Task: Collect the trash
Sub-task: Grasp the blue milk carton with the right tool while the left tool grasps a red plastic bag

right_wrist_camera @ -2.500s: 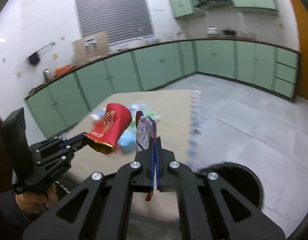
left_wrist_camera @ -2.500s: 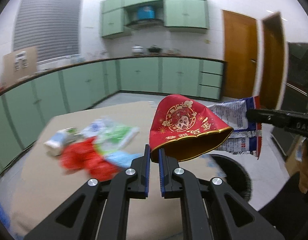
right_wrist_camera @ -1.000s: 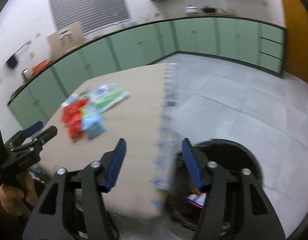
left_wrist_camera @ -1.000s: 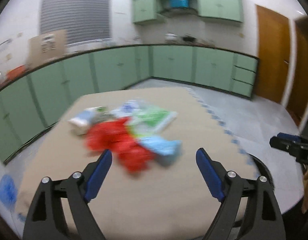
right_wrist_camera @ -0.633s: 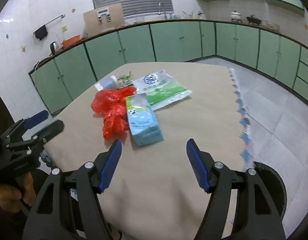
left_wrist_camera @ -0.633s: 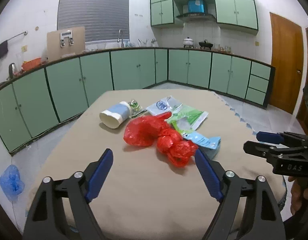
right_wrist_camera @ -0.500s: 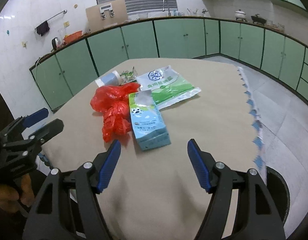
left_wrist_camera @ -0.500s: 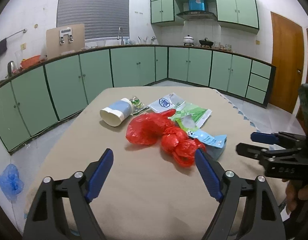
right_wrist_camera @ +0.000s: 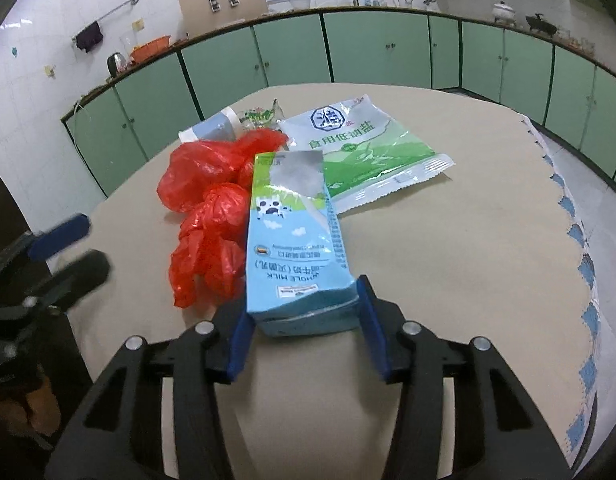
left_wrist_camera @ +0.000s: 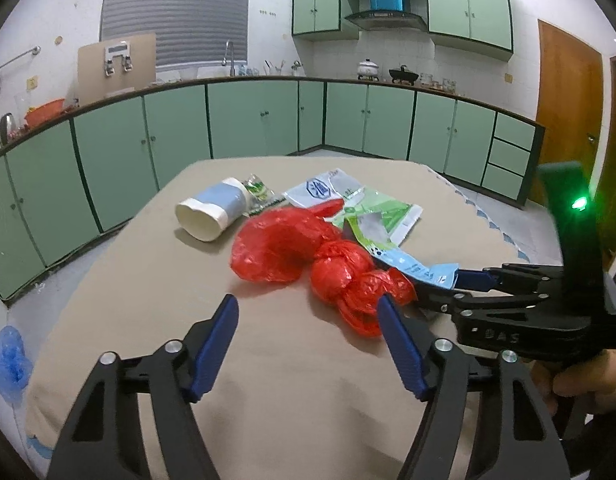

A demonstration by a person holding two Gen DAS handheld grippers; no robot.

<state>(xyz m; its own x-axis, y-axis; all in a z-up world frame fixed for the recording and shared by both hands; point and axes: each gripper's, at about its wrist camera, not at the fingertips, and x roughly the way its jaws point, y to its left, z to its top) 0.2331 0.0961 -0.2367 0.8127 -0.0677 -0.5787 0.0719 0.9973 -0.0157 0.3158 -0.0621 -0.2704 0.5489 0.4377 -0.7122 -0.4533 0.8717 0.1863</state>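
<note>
Trash lies in a heap on a beige table (left_wrist_camera: 147,280). A knotted red plastic bag (left_wrist_camera: 320,256) (right_wrist_camera: 207,220) lies in the middle. A flattened blue milk carton (right_wrist_camera: 295,248) (left_wrist_camera: 412,266) lies right of it. A green-white salt pouch (right_wrist_camera: 364,148) (left_wrist_camera: 372,208) and a white-blue cup (left_wrist_camera: 211,212) on its side lie behind. My left gripper (left_wrist_camera: 308,336) is open, its right finger next to the red bag's near end. My right gripper (right_wrist_camera: 299,332) is open with its jaws either side of the carton's near end.
A small green snack wrapper (left_wrist_camera: 259,192) lies by the cup. Green cabinets (left_wrist_camera: 247,120) line the walls. A blue bag (left_wrist_camera: 7,356) lies on the floor at the left. The table's scalloped edge (right_wrist_camera: 580,240) runs along the right.
Both grippers have moved forward to the heap. The right gripper's jaws now flank the milk carton; the left gripper has come up to the red bag. Both stay open.
</note>
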